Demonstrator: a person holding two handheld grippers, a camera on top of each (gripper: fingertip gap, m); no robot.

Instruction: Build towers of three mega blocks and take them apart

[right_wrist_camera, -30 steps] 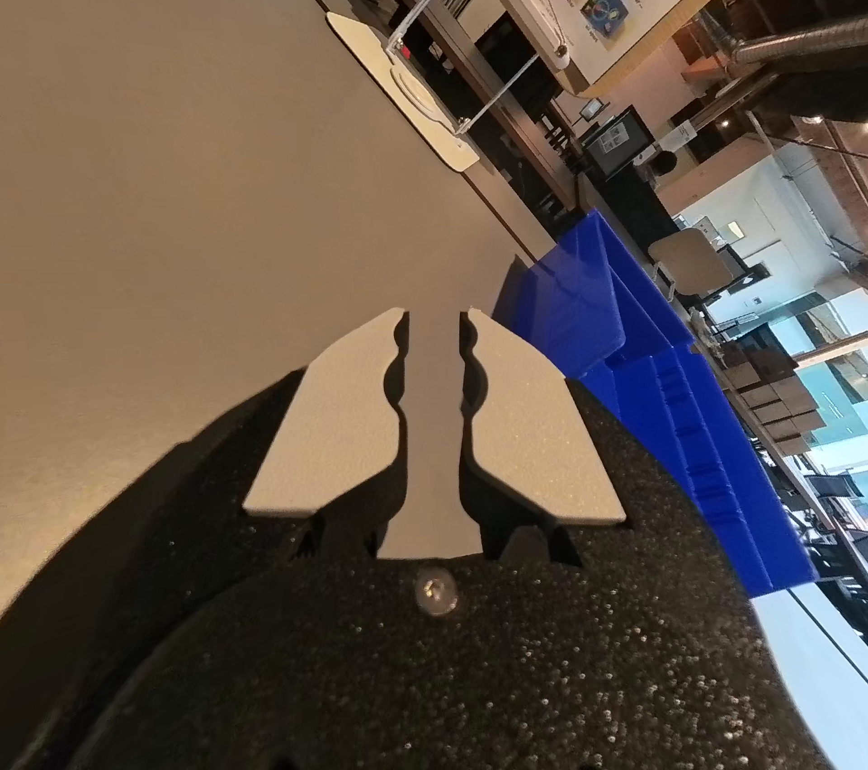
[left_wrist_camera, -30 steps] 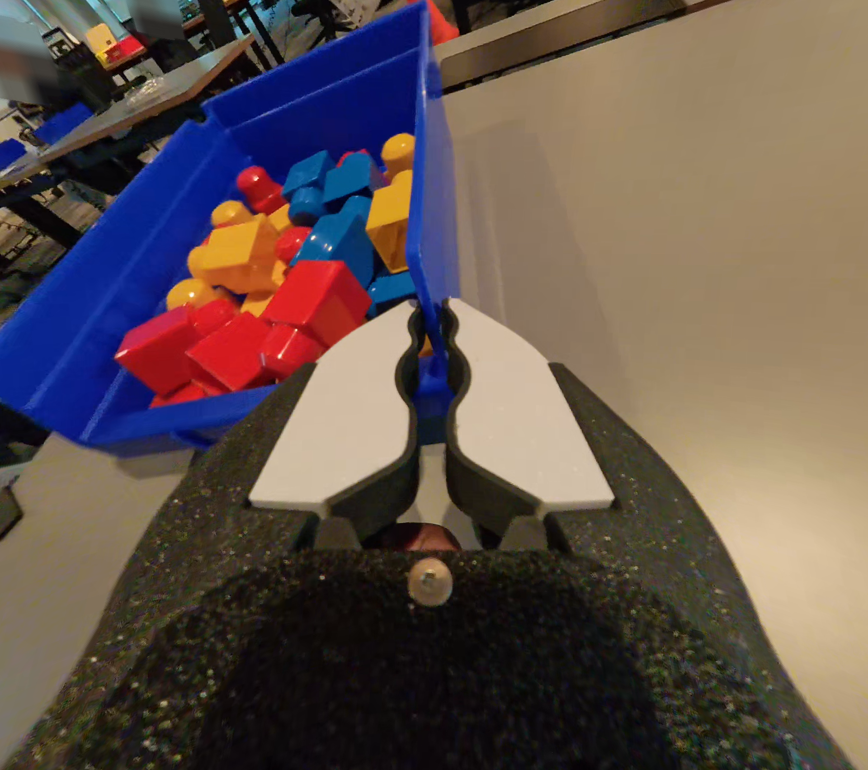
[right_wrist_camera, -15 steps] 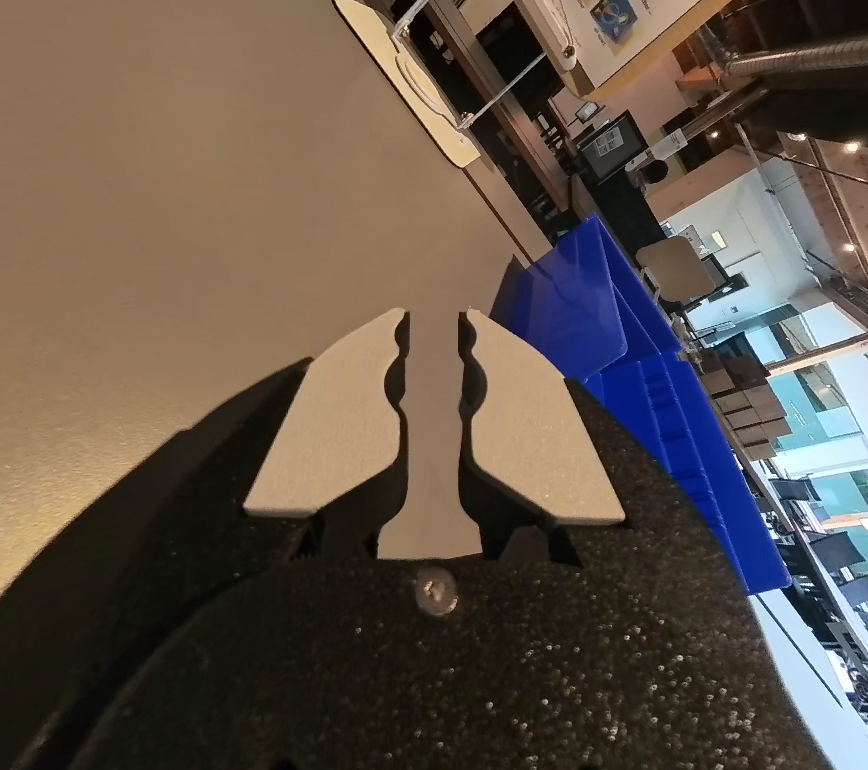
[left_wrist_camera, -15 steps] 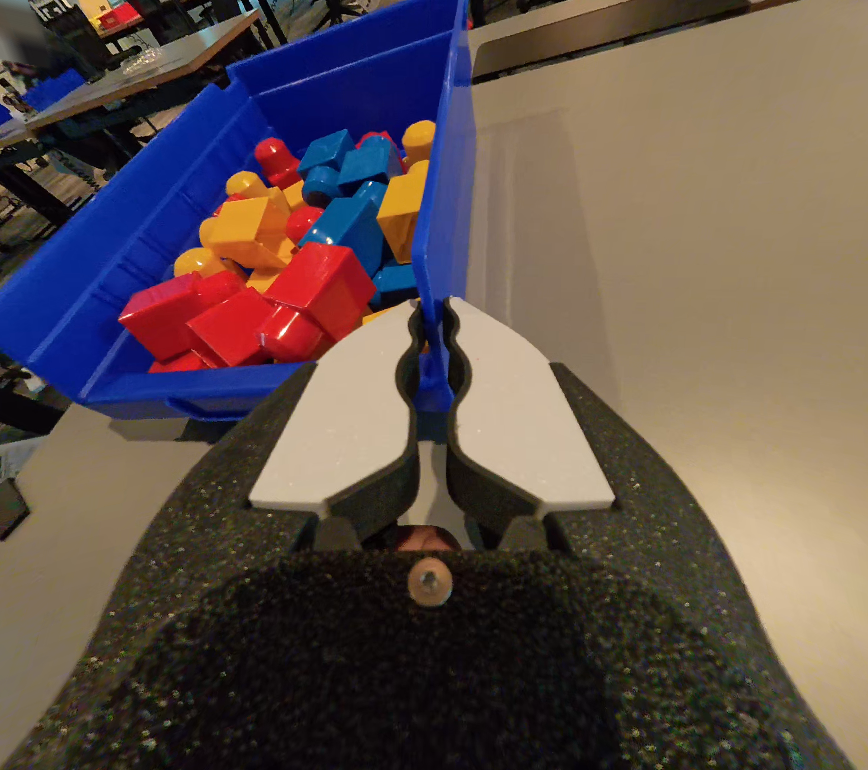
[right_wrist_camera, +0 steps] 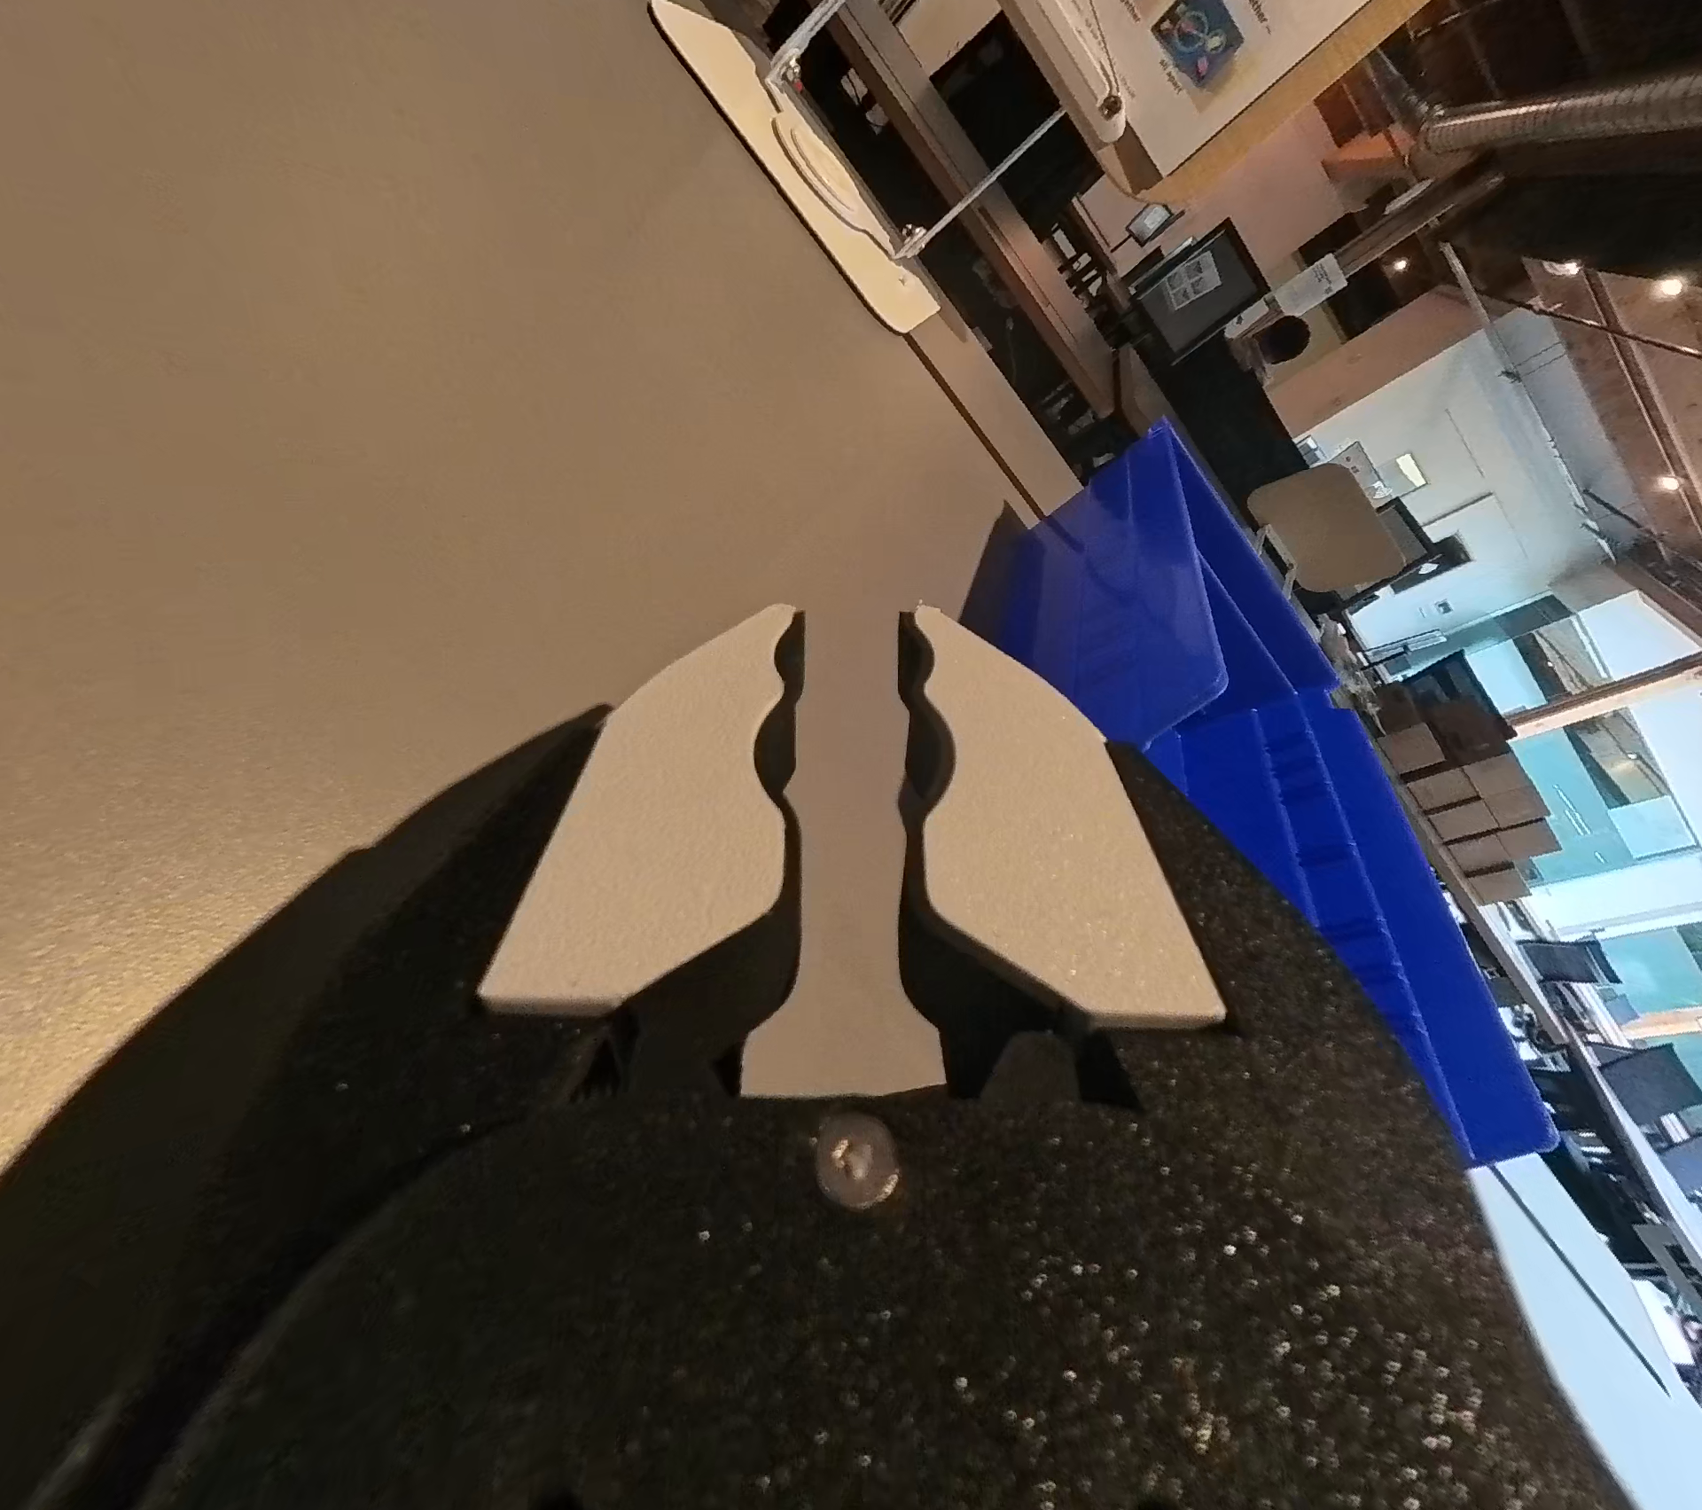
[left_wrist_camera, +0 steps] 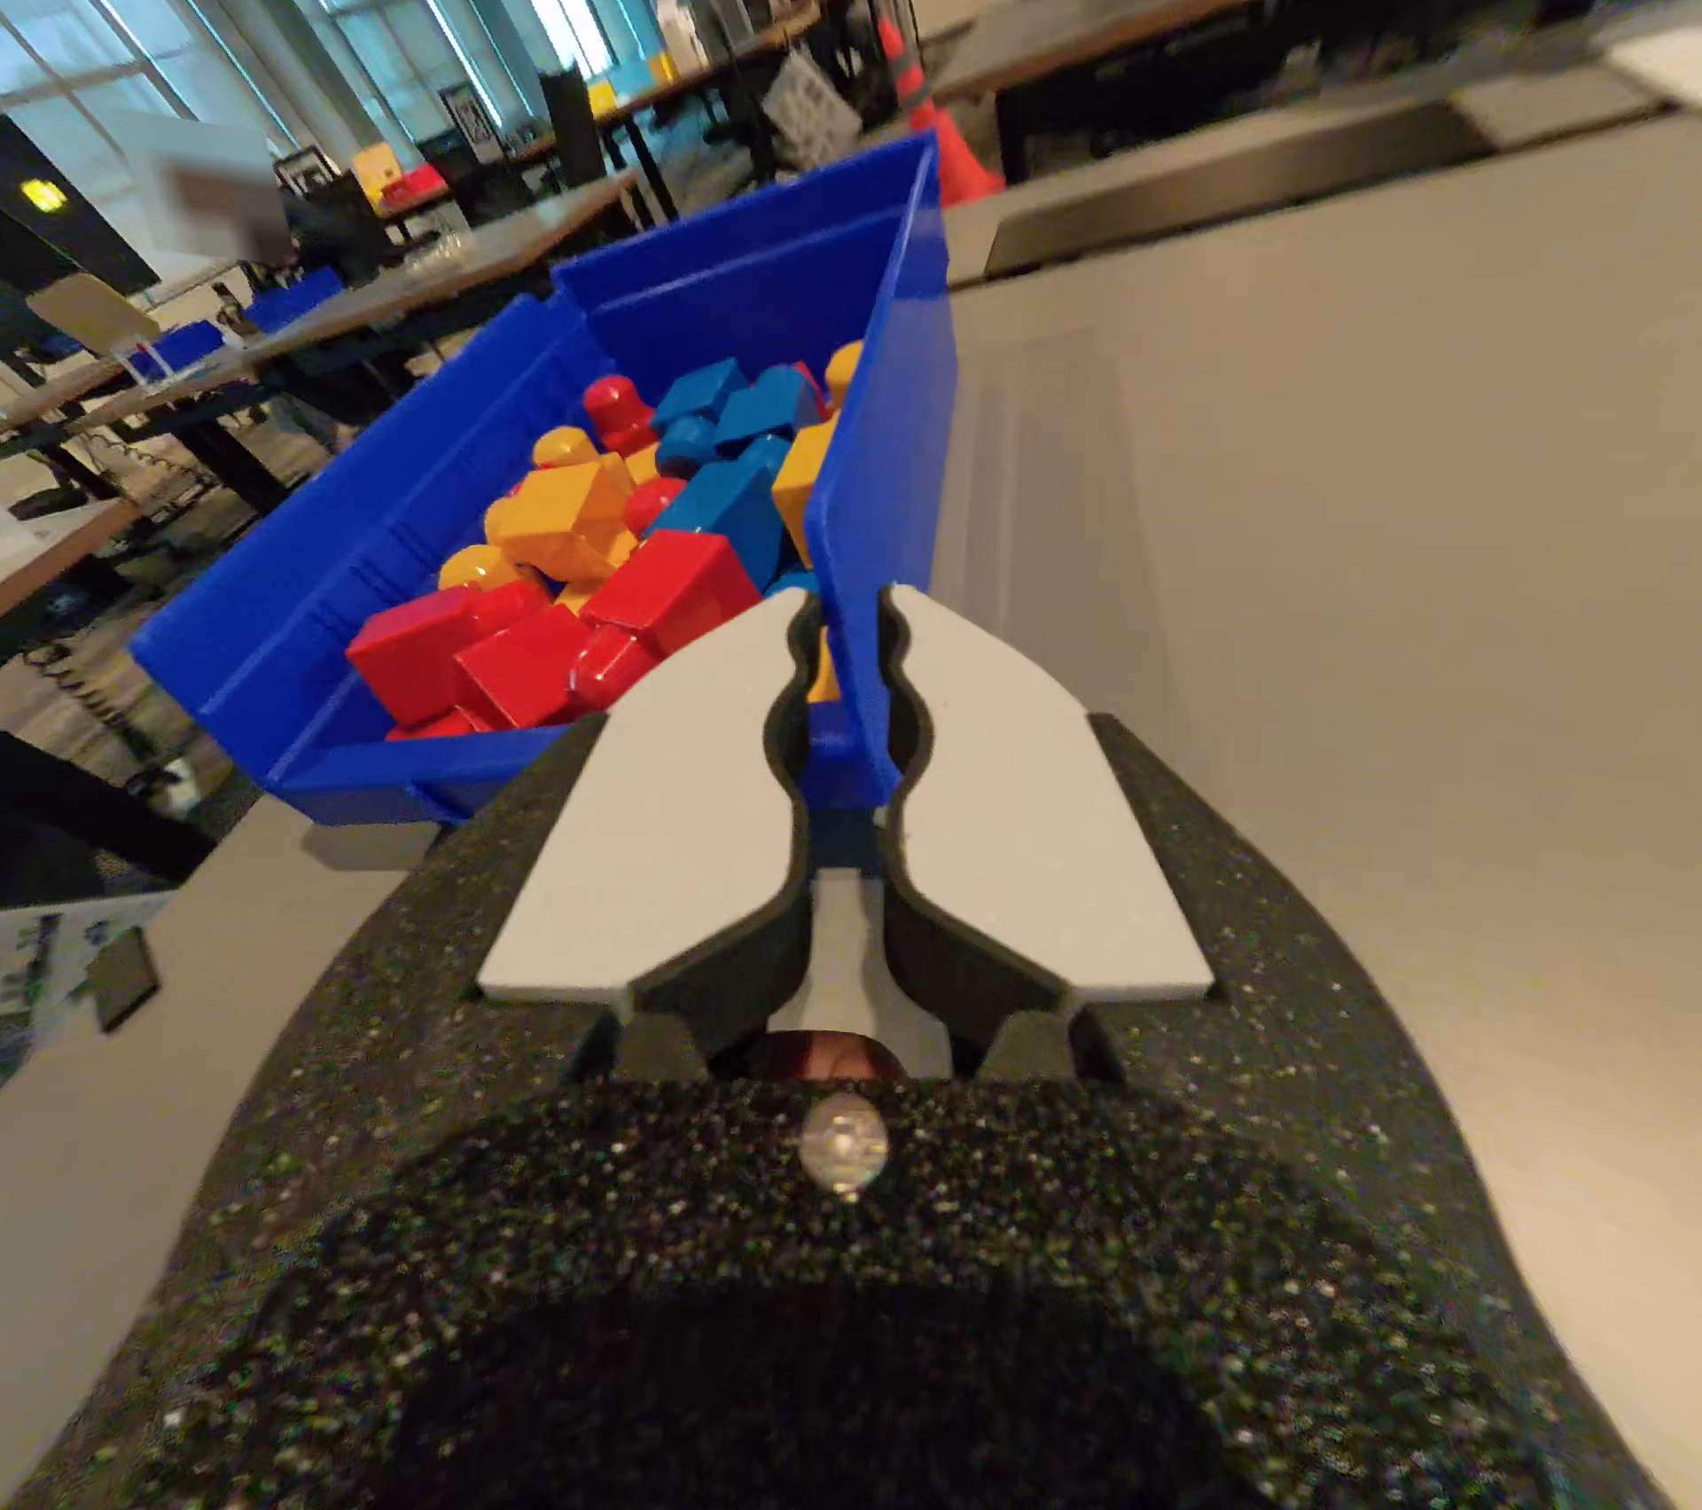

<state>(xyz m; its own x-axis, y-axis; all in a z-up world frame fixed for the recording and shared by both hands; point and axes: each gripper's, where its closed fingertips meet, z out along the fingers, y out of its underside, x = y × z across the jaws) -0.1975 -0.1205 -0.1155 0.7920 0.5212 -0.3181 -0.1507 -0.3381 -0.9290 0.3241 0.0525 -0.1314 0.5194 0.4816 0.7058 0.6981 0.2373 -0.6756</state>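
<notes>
The left tongs (left_wrist_camera: 845, 618) pinched the blue plastic bin's (left_wrist_camera: 884, 452) side wall, while the right tongs (right_wrist_camera: 852, 618) hung narrowly parted and empty above the grey tabletop (right_wrist_camera: 368, 268).

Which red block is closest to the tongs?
The small shiny red block in the blue bin. It lies right by the left tongs, at the near end of the pile; the other red blocks lie farther left or farther back.

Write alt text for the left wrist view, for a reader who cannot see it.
The left gripper has its jaws straddling the near right wall of a blue bin on a grey table. The bin holds loose red, yellow and blue mega blocks.
</notes>
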